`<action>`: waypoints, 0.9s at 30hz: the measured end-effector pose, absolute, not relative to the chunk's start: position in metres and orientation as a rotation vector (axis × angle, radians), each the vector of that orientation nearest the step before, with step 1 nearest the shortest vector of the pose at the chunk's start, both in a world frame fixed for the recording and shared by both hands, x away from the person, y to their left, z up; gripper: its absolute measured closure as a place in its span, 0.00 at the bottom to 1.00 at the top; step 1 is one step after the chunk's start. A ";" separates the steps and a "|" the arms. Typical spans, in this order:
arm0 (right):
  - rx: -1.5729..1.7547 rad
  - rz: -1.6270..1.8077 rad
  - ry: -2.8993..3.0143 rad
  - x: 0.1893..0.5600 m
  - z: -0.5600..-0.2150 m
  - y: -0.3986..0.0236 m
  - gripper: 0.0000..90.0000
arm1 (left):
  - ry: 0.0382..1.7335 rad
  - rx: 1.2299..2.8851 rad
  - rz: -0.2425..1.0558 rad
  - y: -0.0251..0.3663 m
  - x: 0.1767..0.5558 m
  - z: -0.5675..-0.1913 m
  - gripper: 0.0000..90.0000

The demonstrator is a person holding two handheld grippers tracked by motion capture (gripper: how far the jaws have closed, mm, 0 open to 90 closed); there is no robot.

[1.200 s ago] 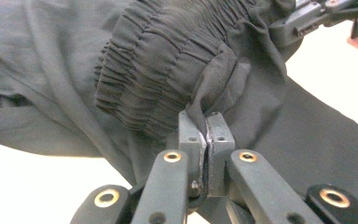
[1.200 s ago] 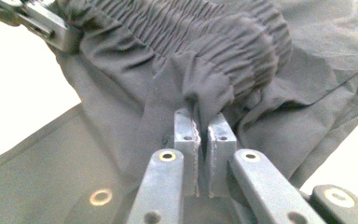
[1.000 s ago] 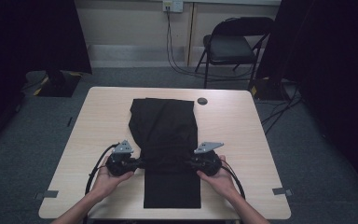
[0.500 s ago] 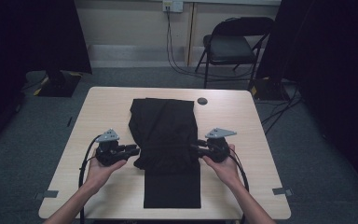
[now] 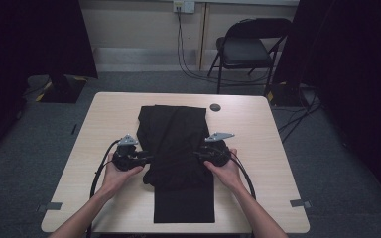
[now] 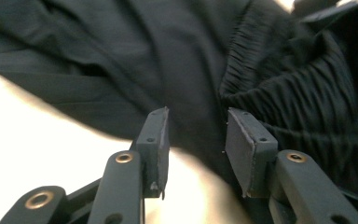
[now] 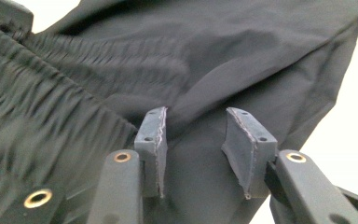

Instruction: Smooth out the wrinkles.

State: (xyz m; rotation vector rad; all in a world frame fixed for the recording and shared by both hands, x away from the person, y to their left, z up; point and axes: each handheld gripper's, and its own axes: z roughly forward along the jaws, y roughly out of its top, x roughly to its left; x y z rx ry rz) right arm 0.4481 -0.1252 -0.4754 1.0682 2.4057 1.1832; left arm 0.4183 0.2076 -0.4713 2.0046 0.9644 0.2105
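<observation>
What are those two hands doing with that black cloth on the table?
A person is folding a black garment, probably trousers with a stretchy waistband, on a light wooden table. The left gripper and the right gripper sit at the cloth's two sides, about halfway down it. Both pairs of jaws have just been opening, and now stand apart with cloth lying ahead of them, not pinched.

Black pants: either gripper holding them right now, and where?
Nothing is held. Both the left gripper and right gripper have just been opening; their fingers stand apart over the black pants.
</observation>
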 end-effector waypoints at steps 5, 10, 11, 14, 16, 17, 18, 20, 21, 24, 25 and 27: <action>0.975 1.213 2.461 0.416 -0.468 -0.132 0.64 | 0.874 2.052 0.208 0.205 0.389 -0.465 0.62; 0.933 1.246 2.409 0.396 -0.452 -0.139 0.64 | 0.818 2.071 0.185 0.200 0.378 -0.467 0.61; 0.934 1.252 2.381 0.399 -0.447 -0.139 0.64 | 0.814 2.075 0.190 0.199 0.379 -0.468 0.61; 0.956 1.258 2.306 0.415 -0.437 -0.135 0.64 | 0.798 2.088 0.195 0.196 0.379 -0.470 0.60; 0.976 1.245 2.276 0.431 -0.437 -0.132 0.64 | 0.799 2.096 0.202 0.194 0.379 -0.472 0.59; 1.012 1.225 2.255 0.445 -0.440 -0.130 0.63 | 0.807 2.094 0.208 0.194 0.379 -0.473 0.58; 1.033 1.212 2.253 0.451 -0.442 -0.128 0.63 | 0.809 2.091 0.210 0.194 0.379 -0.474 0.58; 1.051 1.187 2.258 0.463 -0.450 -0.125 0.63 | 0.802 2.100 0.190 0.195 0.380 -0.476 0.58; 1.074 1.172 2.277 0.471 -0.458 -0.121 0.61 | 0.795 2.104 0.174 0.194 0.380 -0.477 0.58; 1.106 1.184 2.302 0.478 -0.472 -0.115 0.57 | 0.774 2.119 0.163 0.194 0.378 -0.478 0.58; 1.119 1.205 2.308 0.477 -0.473 -0.114 0.57 | 0.776 2.116 0.149 0.194 0.376 -0.477 0.57; 1.093 1.230 2.327 0.471 -0.474 -0.113 0.56 | 0.777 2.109 0.151 0.194 0.374 -0.474 0.54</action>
